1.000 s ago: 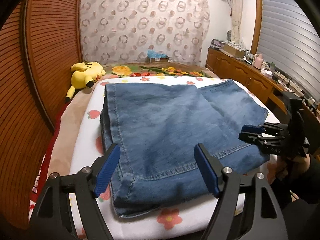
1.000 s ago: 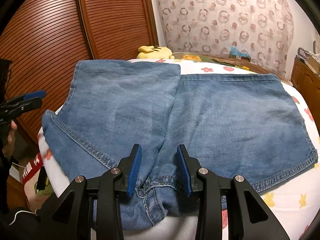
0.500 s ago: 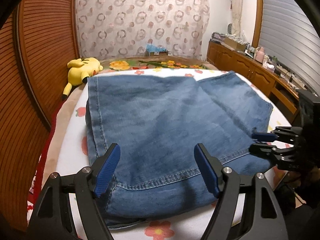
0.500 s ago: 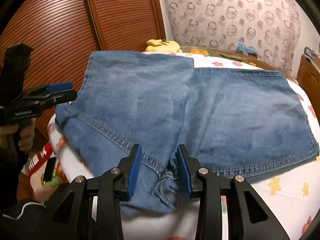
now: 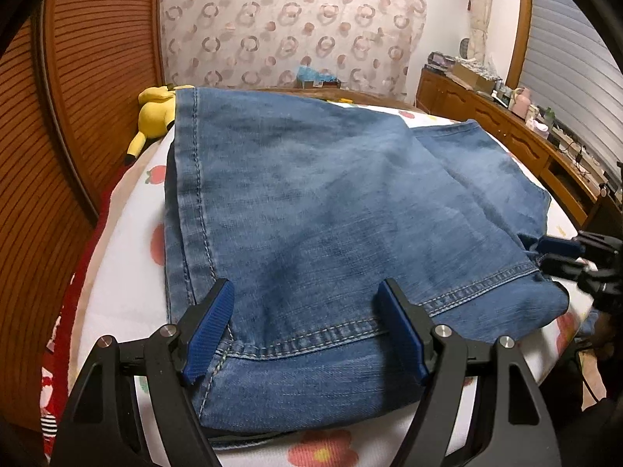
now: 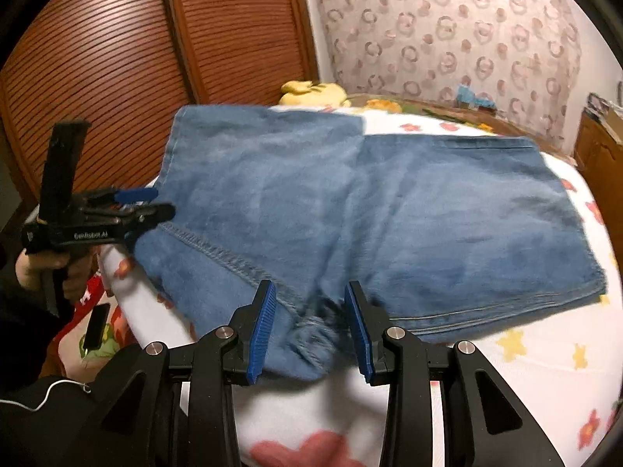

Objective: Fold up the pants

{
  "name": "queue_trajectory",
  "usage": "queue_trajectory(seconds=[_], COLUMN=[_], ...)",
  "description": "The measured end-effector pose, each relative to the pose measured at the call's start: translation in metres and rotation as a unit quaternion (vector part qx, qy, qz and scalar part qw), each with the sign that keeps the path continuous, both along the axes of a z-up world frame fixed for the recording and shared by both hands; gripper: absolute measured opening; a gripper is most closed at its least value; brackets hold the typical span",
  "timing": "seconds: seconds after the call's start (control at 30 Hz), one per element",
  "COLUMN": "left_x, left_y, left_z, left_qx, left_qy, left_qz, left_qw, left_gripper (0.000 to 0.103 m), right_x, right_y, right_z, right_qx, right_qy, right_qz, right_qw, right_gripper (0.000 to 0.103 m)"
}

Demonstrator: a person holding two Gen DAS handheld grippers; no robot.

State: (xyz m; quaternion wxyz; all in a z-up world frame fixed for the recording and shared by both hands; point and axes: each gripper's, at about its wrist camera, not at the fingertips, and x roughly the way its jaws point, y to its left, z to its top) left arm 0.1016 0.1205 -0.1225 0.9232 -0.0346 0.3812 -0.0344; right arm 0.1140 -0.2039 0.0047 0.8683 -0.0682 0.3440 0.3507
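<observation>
Blue denim pants [image 5: 331,214] lie folded on a white flowered bedspread [image 5: 120,272]; they also show in the right wrist view [image 6: 389,210]. My left gripper [image 5: 307,323] is open, its blue pads astride the near hem at the left corner, and it shows from the side in the right wrist view [image 6: 146,204]. My right gripper [image 6: 311,315] is open over the bunched crotch seam at the near edge, and its tips show at the pants' right edge in the left wrist view [image 5: 553,249].
A yellow plush toy [image 5: 153,116] lies at the bed's far left by the slatted wooden wardrobe doors [image 6: 117,58]. A wooden sideboard [image 5: 506,136] with clutter runs along the right. A patterned curtain [image 5: 292,27] hangs behind the bed.
Both grippers have moved forward onto the pants' near edge. The left gripper now straddles the hem corner; the right gripper's jaws are wider apart than before.
</observation>
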Motion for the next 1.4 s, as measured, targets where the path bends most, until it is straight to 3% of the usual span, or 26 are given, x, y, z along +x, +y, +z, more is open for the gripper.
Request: queue_trajectory(seconds=[0.23, 0.73, 0.83, 1.2, 1.4], left_x=[0.0, 0.0, 0.001, -0.008, -0.009], left_y=[0.0, 0.001, 0.0, -0.017, -0.029], left_z=[-0.001, -0.003, -0.003, 0.024, 0.035], left_qx=[0.0, -0.002, -0.002, -0.005, -0.004], left_qy=[0.0, -0.001, -0.001, -0.032, -0.044], left_qz=[0.0, -0.001, 0.0, -0.021, -0.038], left_qw=[1.0, 1.0, 1.0, 0.9992, 0.9983], left_gripper=[0.077, 0.077, 0.077, 0.077, 0.077], right_x=[0.008, 0.044, 0.056, 0.094, 0.103], right_y=[-0.047, -0.155, -0.169, -0.155, -0.158], right_z=[0.003, 0.004, 0.004, 0.001, 0.0], right_qx=[-0.01, -0.022, -0.017, -0.03, -0.036], right_qy=[-0.021, -0.028, -0.015, 0.034, 0.039], right_qz=[-0.065, -0.222, -0.235, -0.229, -0.225], right_qw=[0.998, 0.975, 0.972, 0.972, 0.973], right_gripper=[0.048, 0.05, 0.05, 0.05, 0.05])
